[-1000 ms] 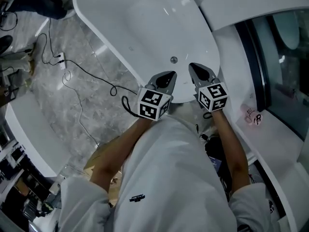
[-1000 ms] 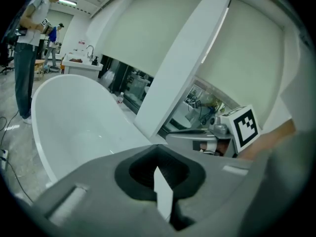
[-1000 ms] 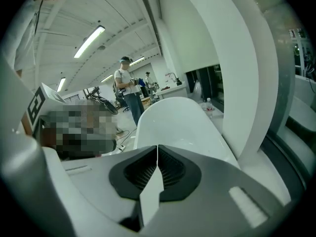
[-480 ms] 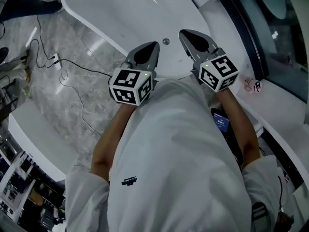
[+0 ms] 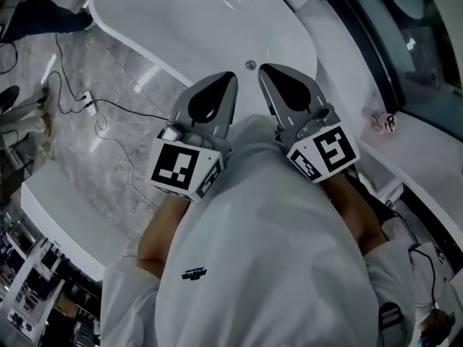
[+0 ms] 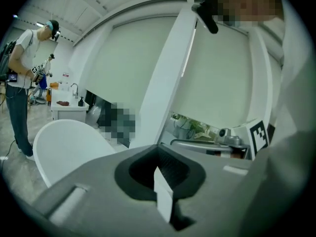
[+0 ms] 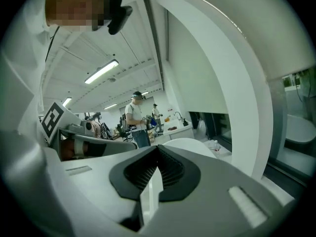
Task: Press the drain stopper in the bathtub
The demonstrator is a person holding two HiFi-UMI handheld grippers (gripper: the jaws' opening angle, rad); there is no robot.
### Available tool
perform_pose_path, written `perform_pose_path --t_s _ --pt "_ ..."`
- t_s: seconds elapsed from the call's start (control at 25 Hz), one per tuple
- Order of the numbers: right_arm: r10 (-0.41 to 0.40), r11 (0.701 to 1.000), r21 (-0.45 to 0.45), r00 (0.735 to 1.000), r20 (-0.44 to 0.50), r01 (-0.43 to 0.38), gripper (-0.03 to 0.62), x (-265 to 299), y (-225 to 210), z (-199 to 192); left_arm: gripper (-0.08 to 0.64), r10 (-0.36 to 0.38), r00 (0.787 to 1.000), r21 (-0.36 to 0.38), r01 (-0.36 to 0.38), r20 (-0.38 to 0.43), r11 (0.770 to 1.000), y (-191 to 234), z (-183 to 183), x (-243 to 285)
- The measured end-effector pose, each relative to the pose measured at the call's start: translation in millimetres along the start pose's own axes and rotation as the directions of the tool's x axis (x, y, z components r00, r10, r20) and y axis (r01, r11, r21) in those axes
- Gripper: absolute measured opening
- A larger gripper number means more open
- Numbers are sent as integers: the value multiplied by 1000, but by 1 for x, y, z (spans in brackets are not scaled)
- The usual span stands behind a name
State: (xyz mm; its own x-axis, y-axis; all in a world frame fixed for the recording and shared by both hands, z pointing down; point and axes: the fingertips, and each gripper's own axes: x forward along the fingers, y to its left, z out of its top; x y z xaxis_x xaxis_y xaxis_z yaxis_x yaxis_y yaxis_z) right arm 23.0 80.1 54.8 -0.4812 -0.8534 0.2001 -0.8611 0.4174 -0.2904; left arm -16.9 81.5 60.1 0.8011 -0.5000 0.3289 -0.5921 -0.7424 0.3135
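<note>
The white bathtub (image 5: 188, 27) fills the top of the head view, and its small round metal drain stopper (image 5: 251, 64) sits on the tub floor near the close end. My left gripper (image 5: 226, 79) and right gripper (image 5: 265, 71) are held high in front of the white shirt, side by side, tips toward the tub and well above the stopper. Each is shut with nothing in it. In the left gripper view the left gripper (image 6: 160, 151) looks across the room over the bathtub's rim (image 6: 64, 142). The right gripper (image 7: 158, 151) likewise looks out level.
Black cables (image 5: 108, 107) and a power strip (image 5: 87, 104) lie on the grey marble floor left of the tub. A dark glass wall (image 5: 405, 49) and a white ledge (image 5: 405, 157) run along the right. A second white rim (image 5: 51, 215) curves at the lower left. A person (image 6: 19, 83) stands beyond the tub.
Both grippers have risen toward the head camera and look larger, farther above the drain stopper. Both stayed shut.
</note>
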Motion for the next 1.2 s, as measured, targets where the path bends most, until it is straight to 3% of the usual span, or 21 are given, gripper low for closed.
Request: perform_pose_path --t_s 0.24,0.36,0.48,0.88,1.2 --pt "-90 991 -92 988 122 102 -8 -16 21 22 -2 -16 1000 51 15 19 999 -5 4 2" --pt "-70 986 -146 990 120 87 -8 -18 30 20 -2 -46 995 102 37 85 994 -14 14 2" --pt "-78 988 -122 991 113 91 -8 -15 23 18 -2 -60 991 153 42 118 987 -22 22 -1" --pt "-17 989 -146 995 97 31 -8 -1 25 19 -2 -75 995 256 57 61 965 -21 16 2" --pt "-12 986 -168 997 70 24 -8 1 28 17 -2 -71 995 255 52 66 966 -18 18 4"
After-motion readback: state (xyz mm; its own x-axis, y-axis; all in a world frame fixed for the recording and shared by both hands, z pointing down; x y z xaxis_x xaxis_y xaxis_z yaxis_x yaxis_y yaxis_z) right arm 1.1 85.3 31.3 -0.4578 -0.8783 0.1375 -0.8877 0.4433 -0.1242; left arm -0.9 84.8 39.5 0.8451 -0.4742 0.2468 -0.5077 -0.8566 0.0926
